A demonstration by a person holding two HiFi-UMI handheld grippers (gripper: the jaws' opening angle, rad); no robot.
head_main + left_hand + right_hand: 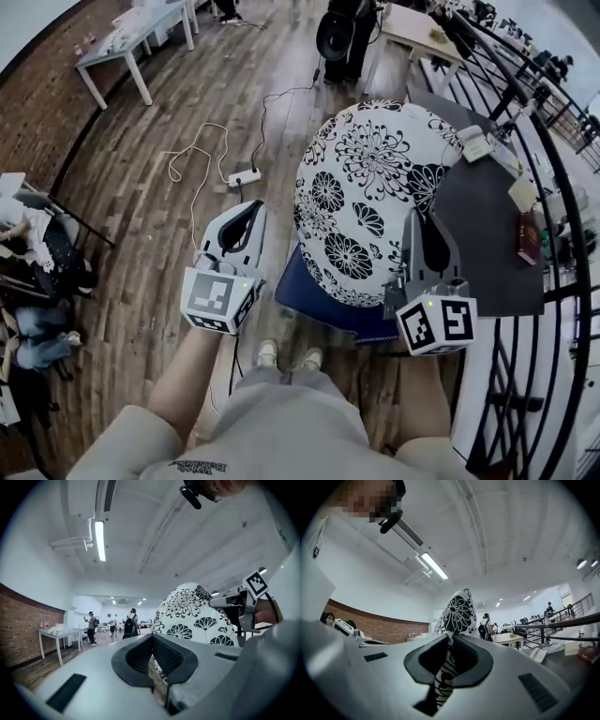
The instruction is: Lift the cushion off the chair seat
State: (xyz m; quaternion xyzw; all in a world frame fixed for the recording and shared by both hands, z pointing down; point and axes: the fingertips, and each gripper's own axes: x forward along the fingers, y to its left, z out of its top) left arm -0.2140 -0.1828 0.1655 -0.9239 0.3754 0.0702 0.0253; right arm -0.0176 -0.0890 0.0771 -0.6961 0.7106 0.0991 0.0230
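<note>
The cushion [366, 202] is white with black flowers. It stands tilted up over the blue chair seat [314, 298], and only the seat's near-left corner shows under it. My right gripper [422, 223] is shut on the cushion's right edge; in the right gripper view a fold of the cushion [458, 607] runs pinched between the jaws of the right gripper [450, 644]. My left gripper [251, 211] hangs to the left of the cushion, apart from it, shut and holding nothing. Past the left gripper [152, 641], the left gripper view shows the cushion [187, 609].
A dark table [487, 244] with a red book [528, 237] and papers stands right of the chair, against a black railing [562, 187]. A power strip [244, 176] with a white cable lies on the wood floor. The person's feet [286, 356] are just before the seat.
</note>
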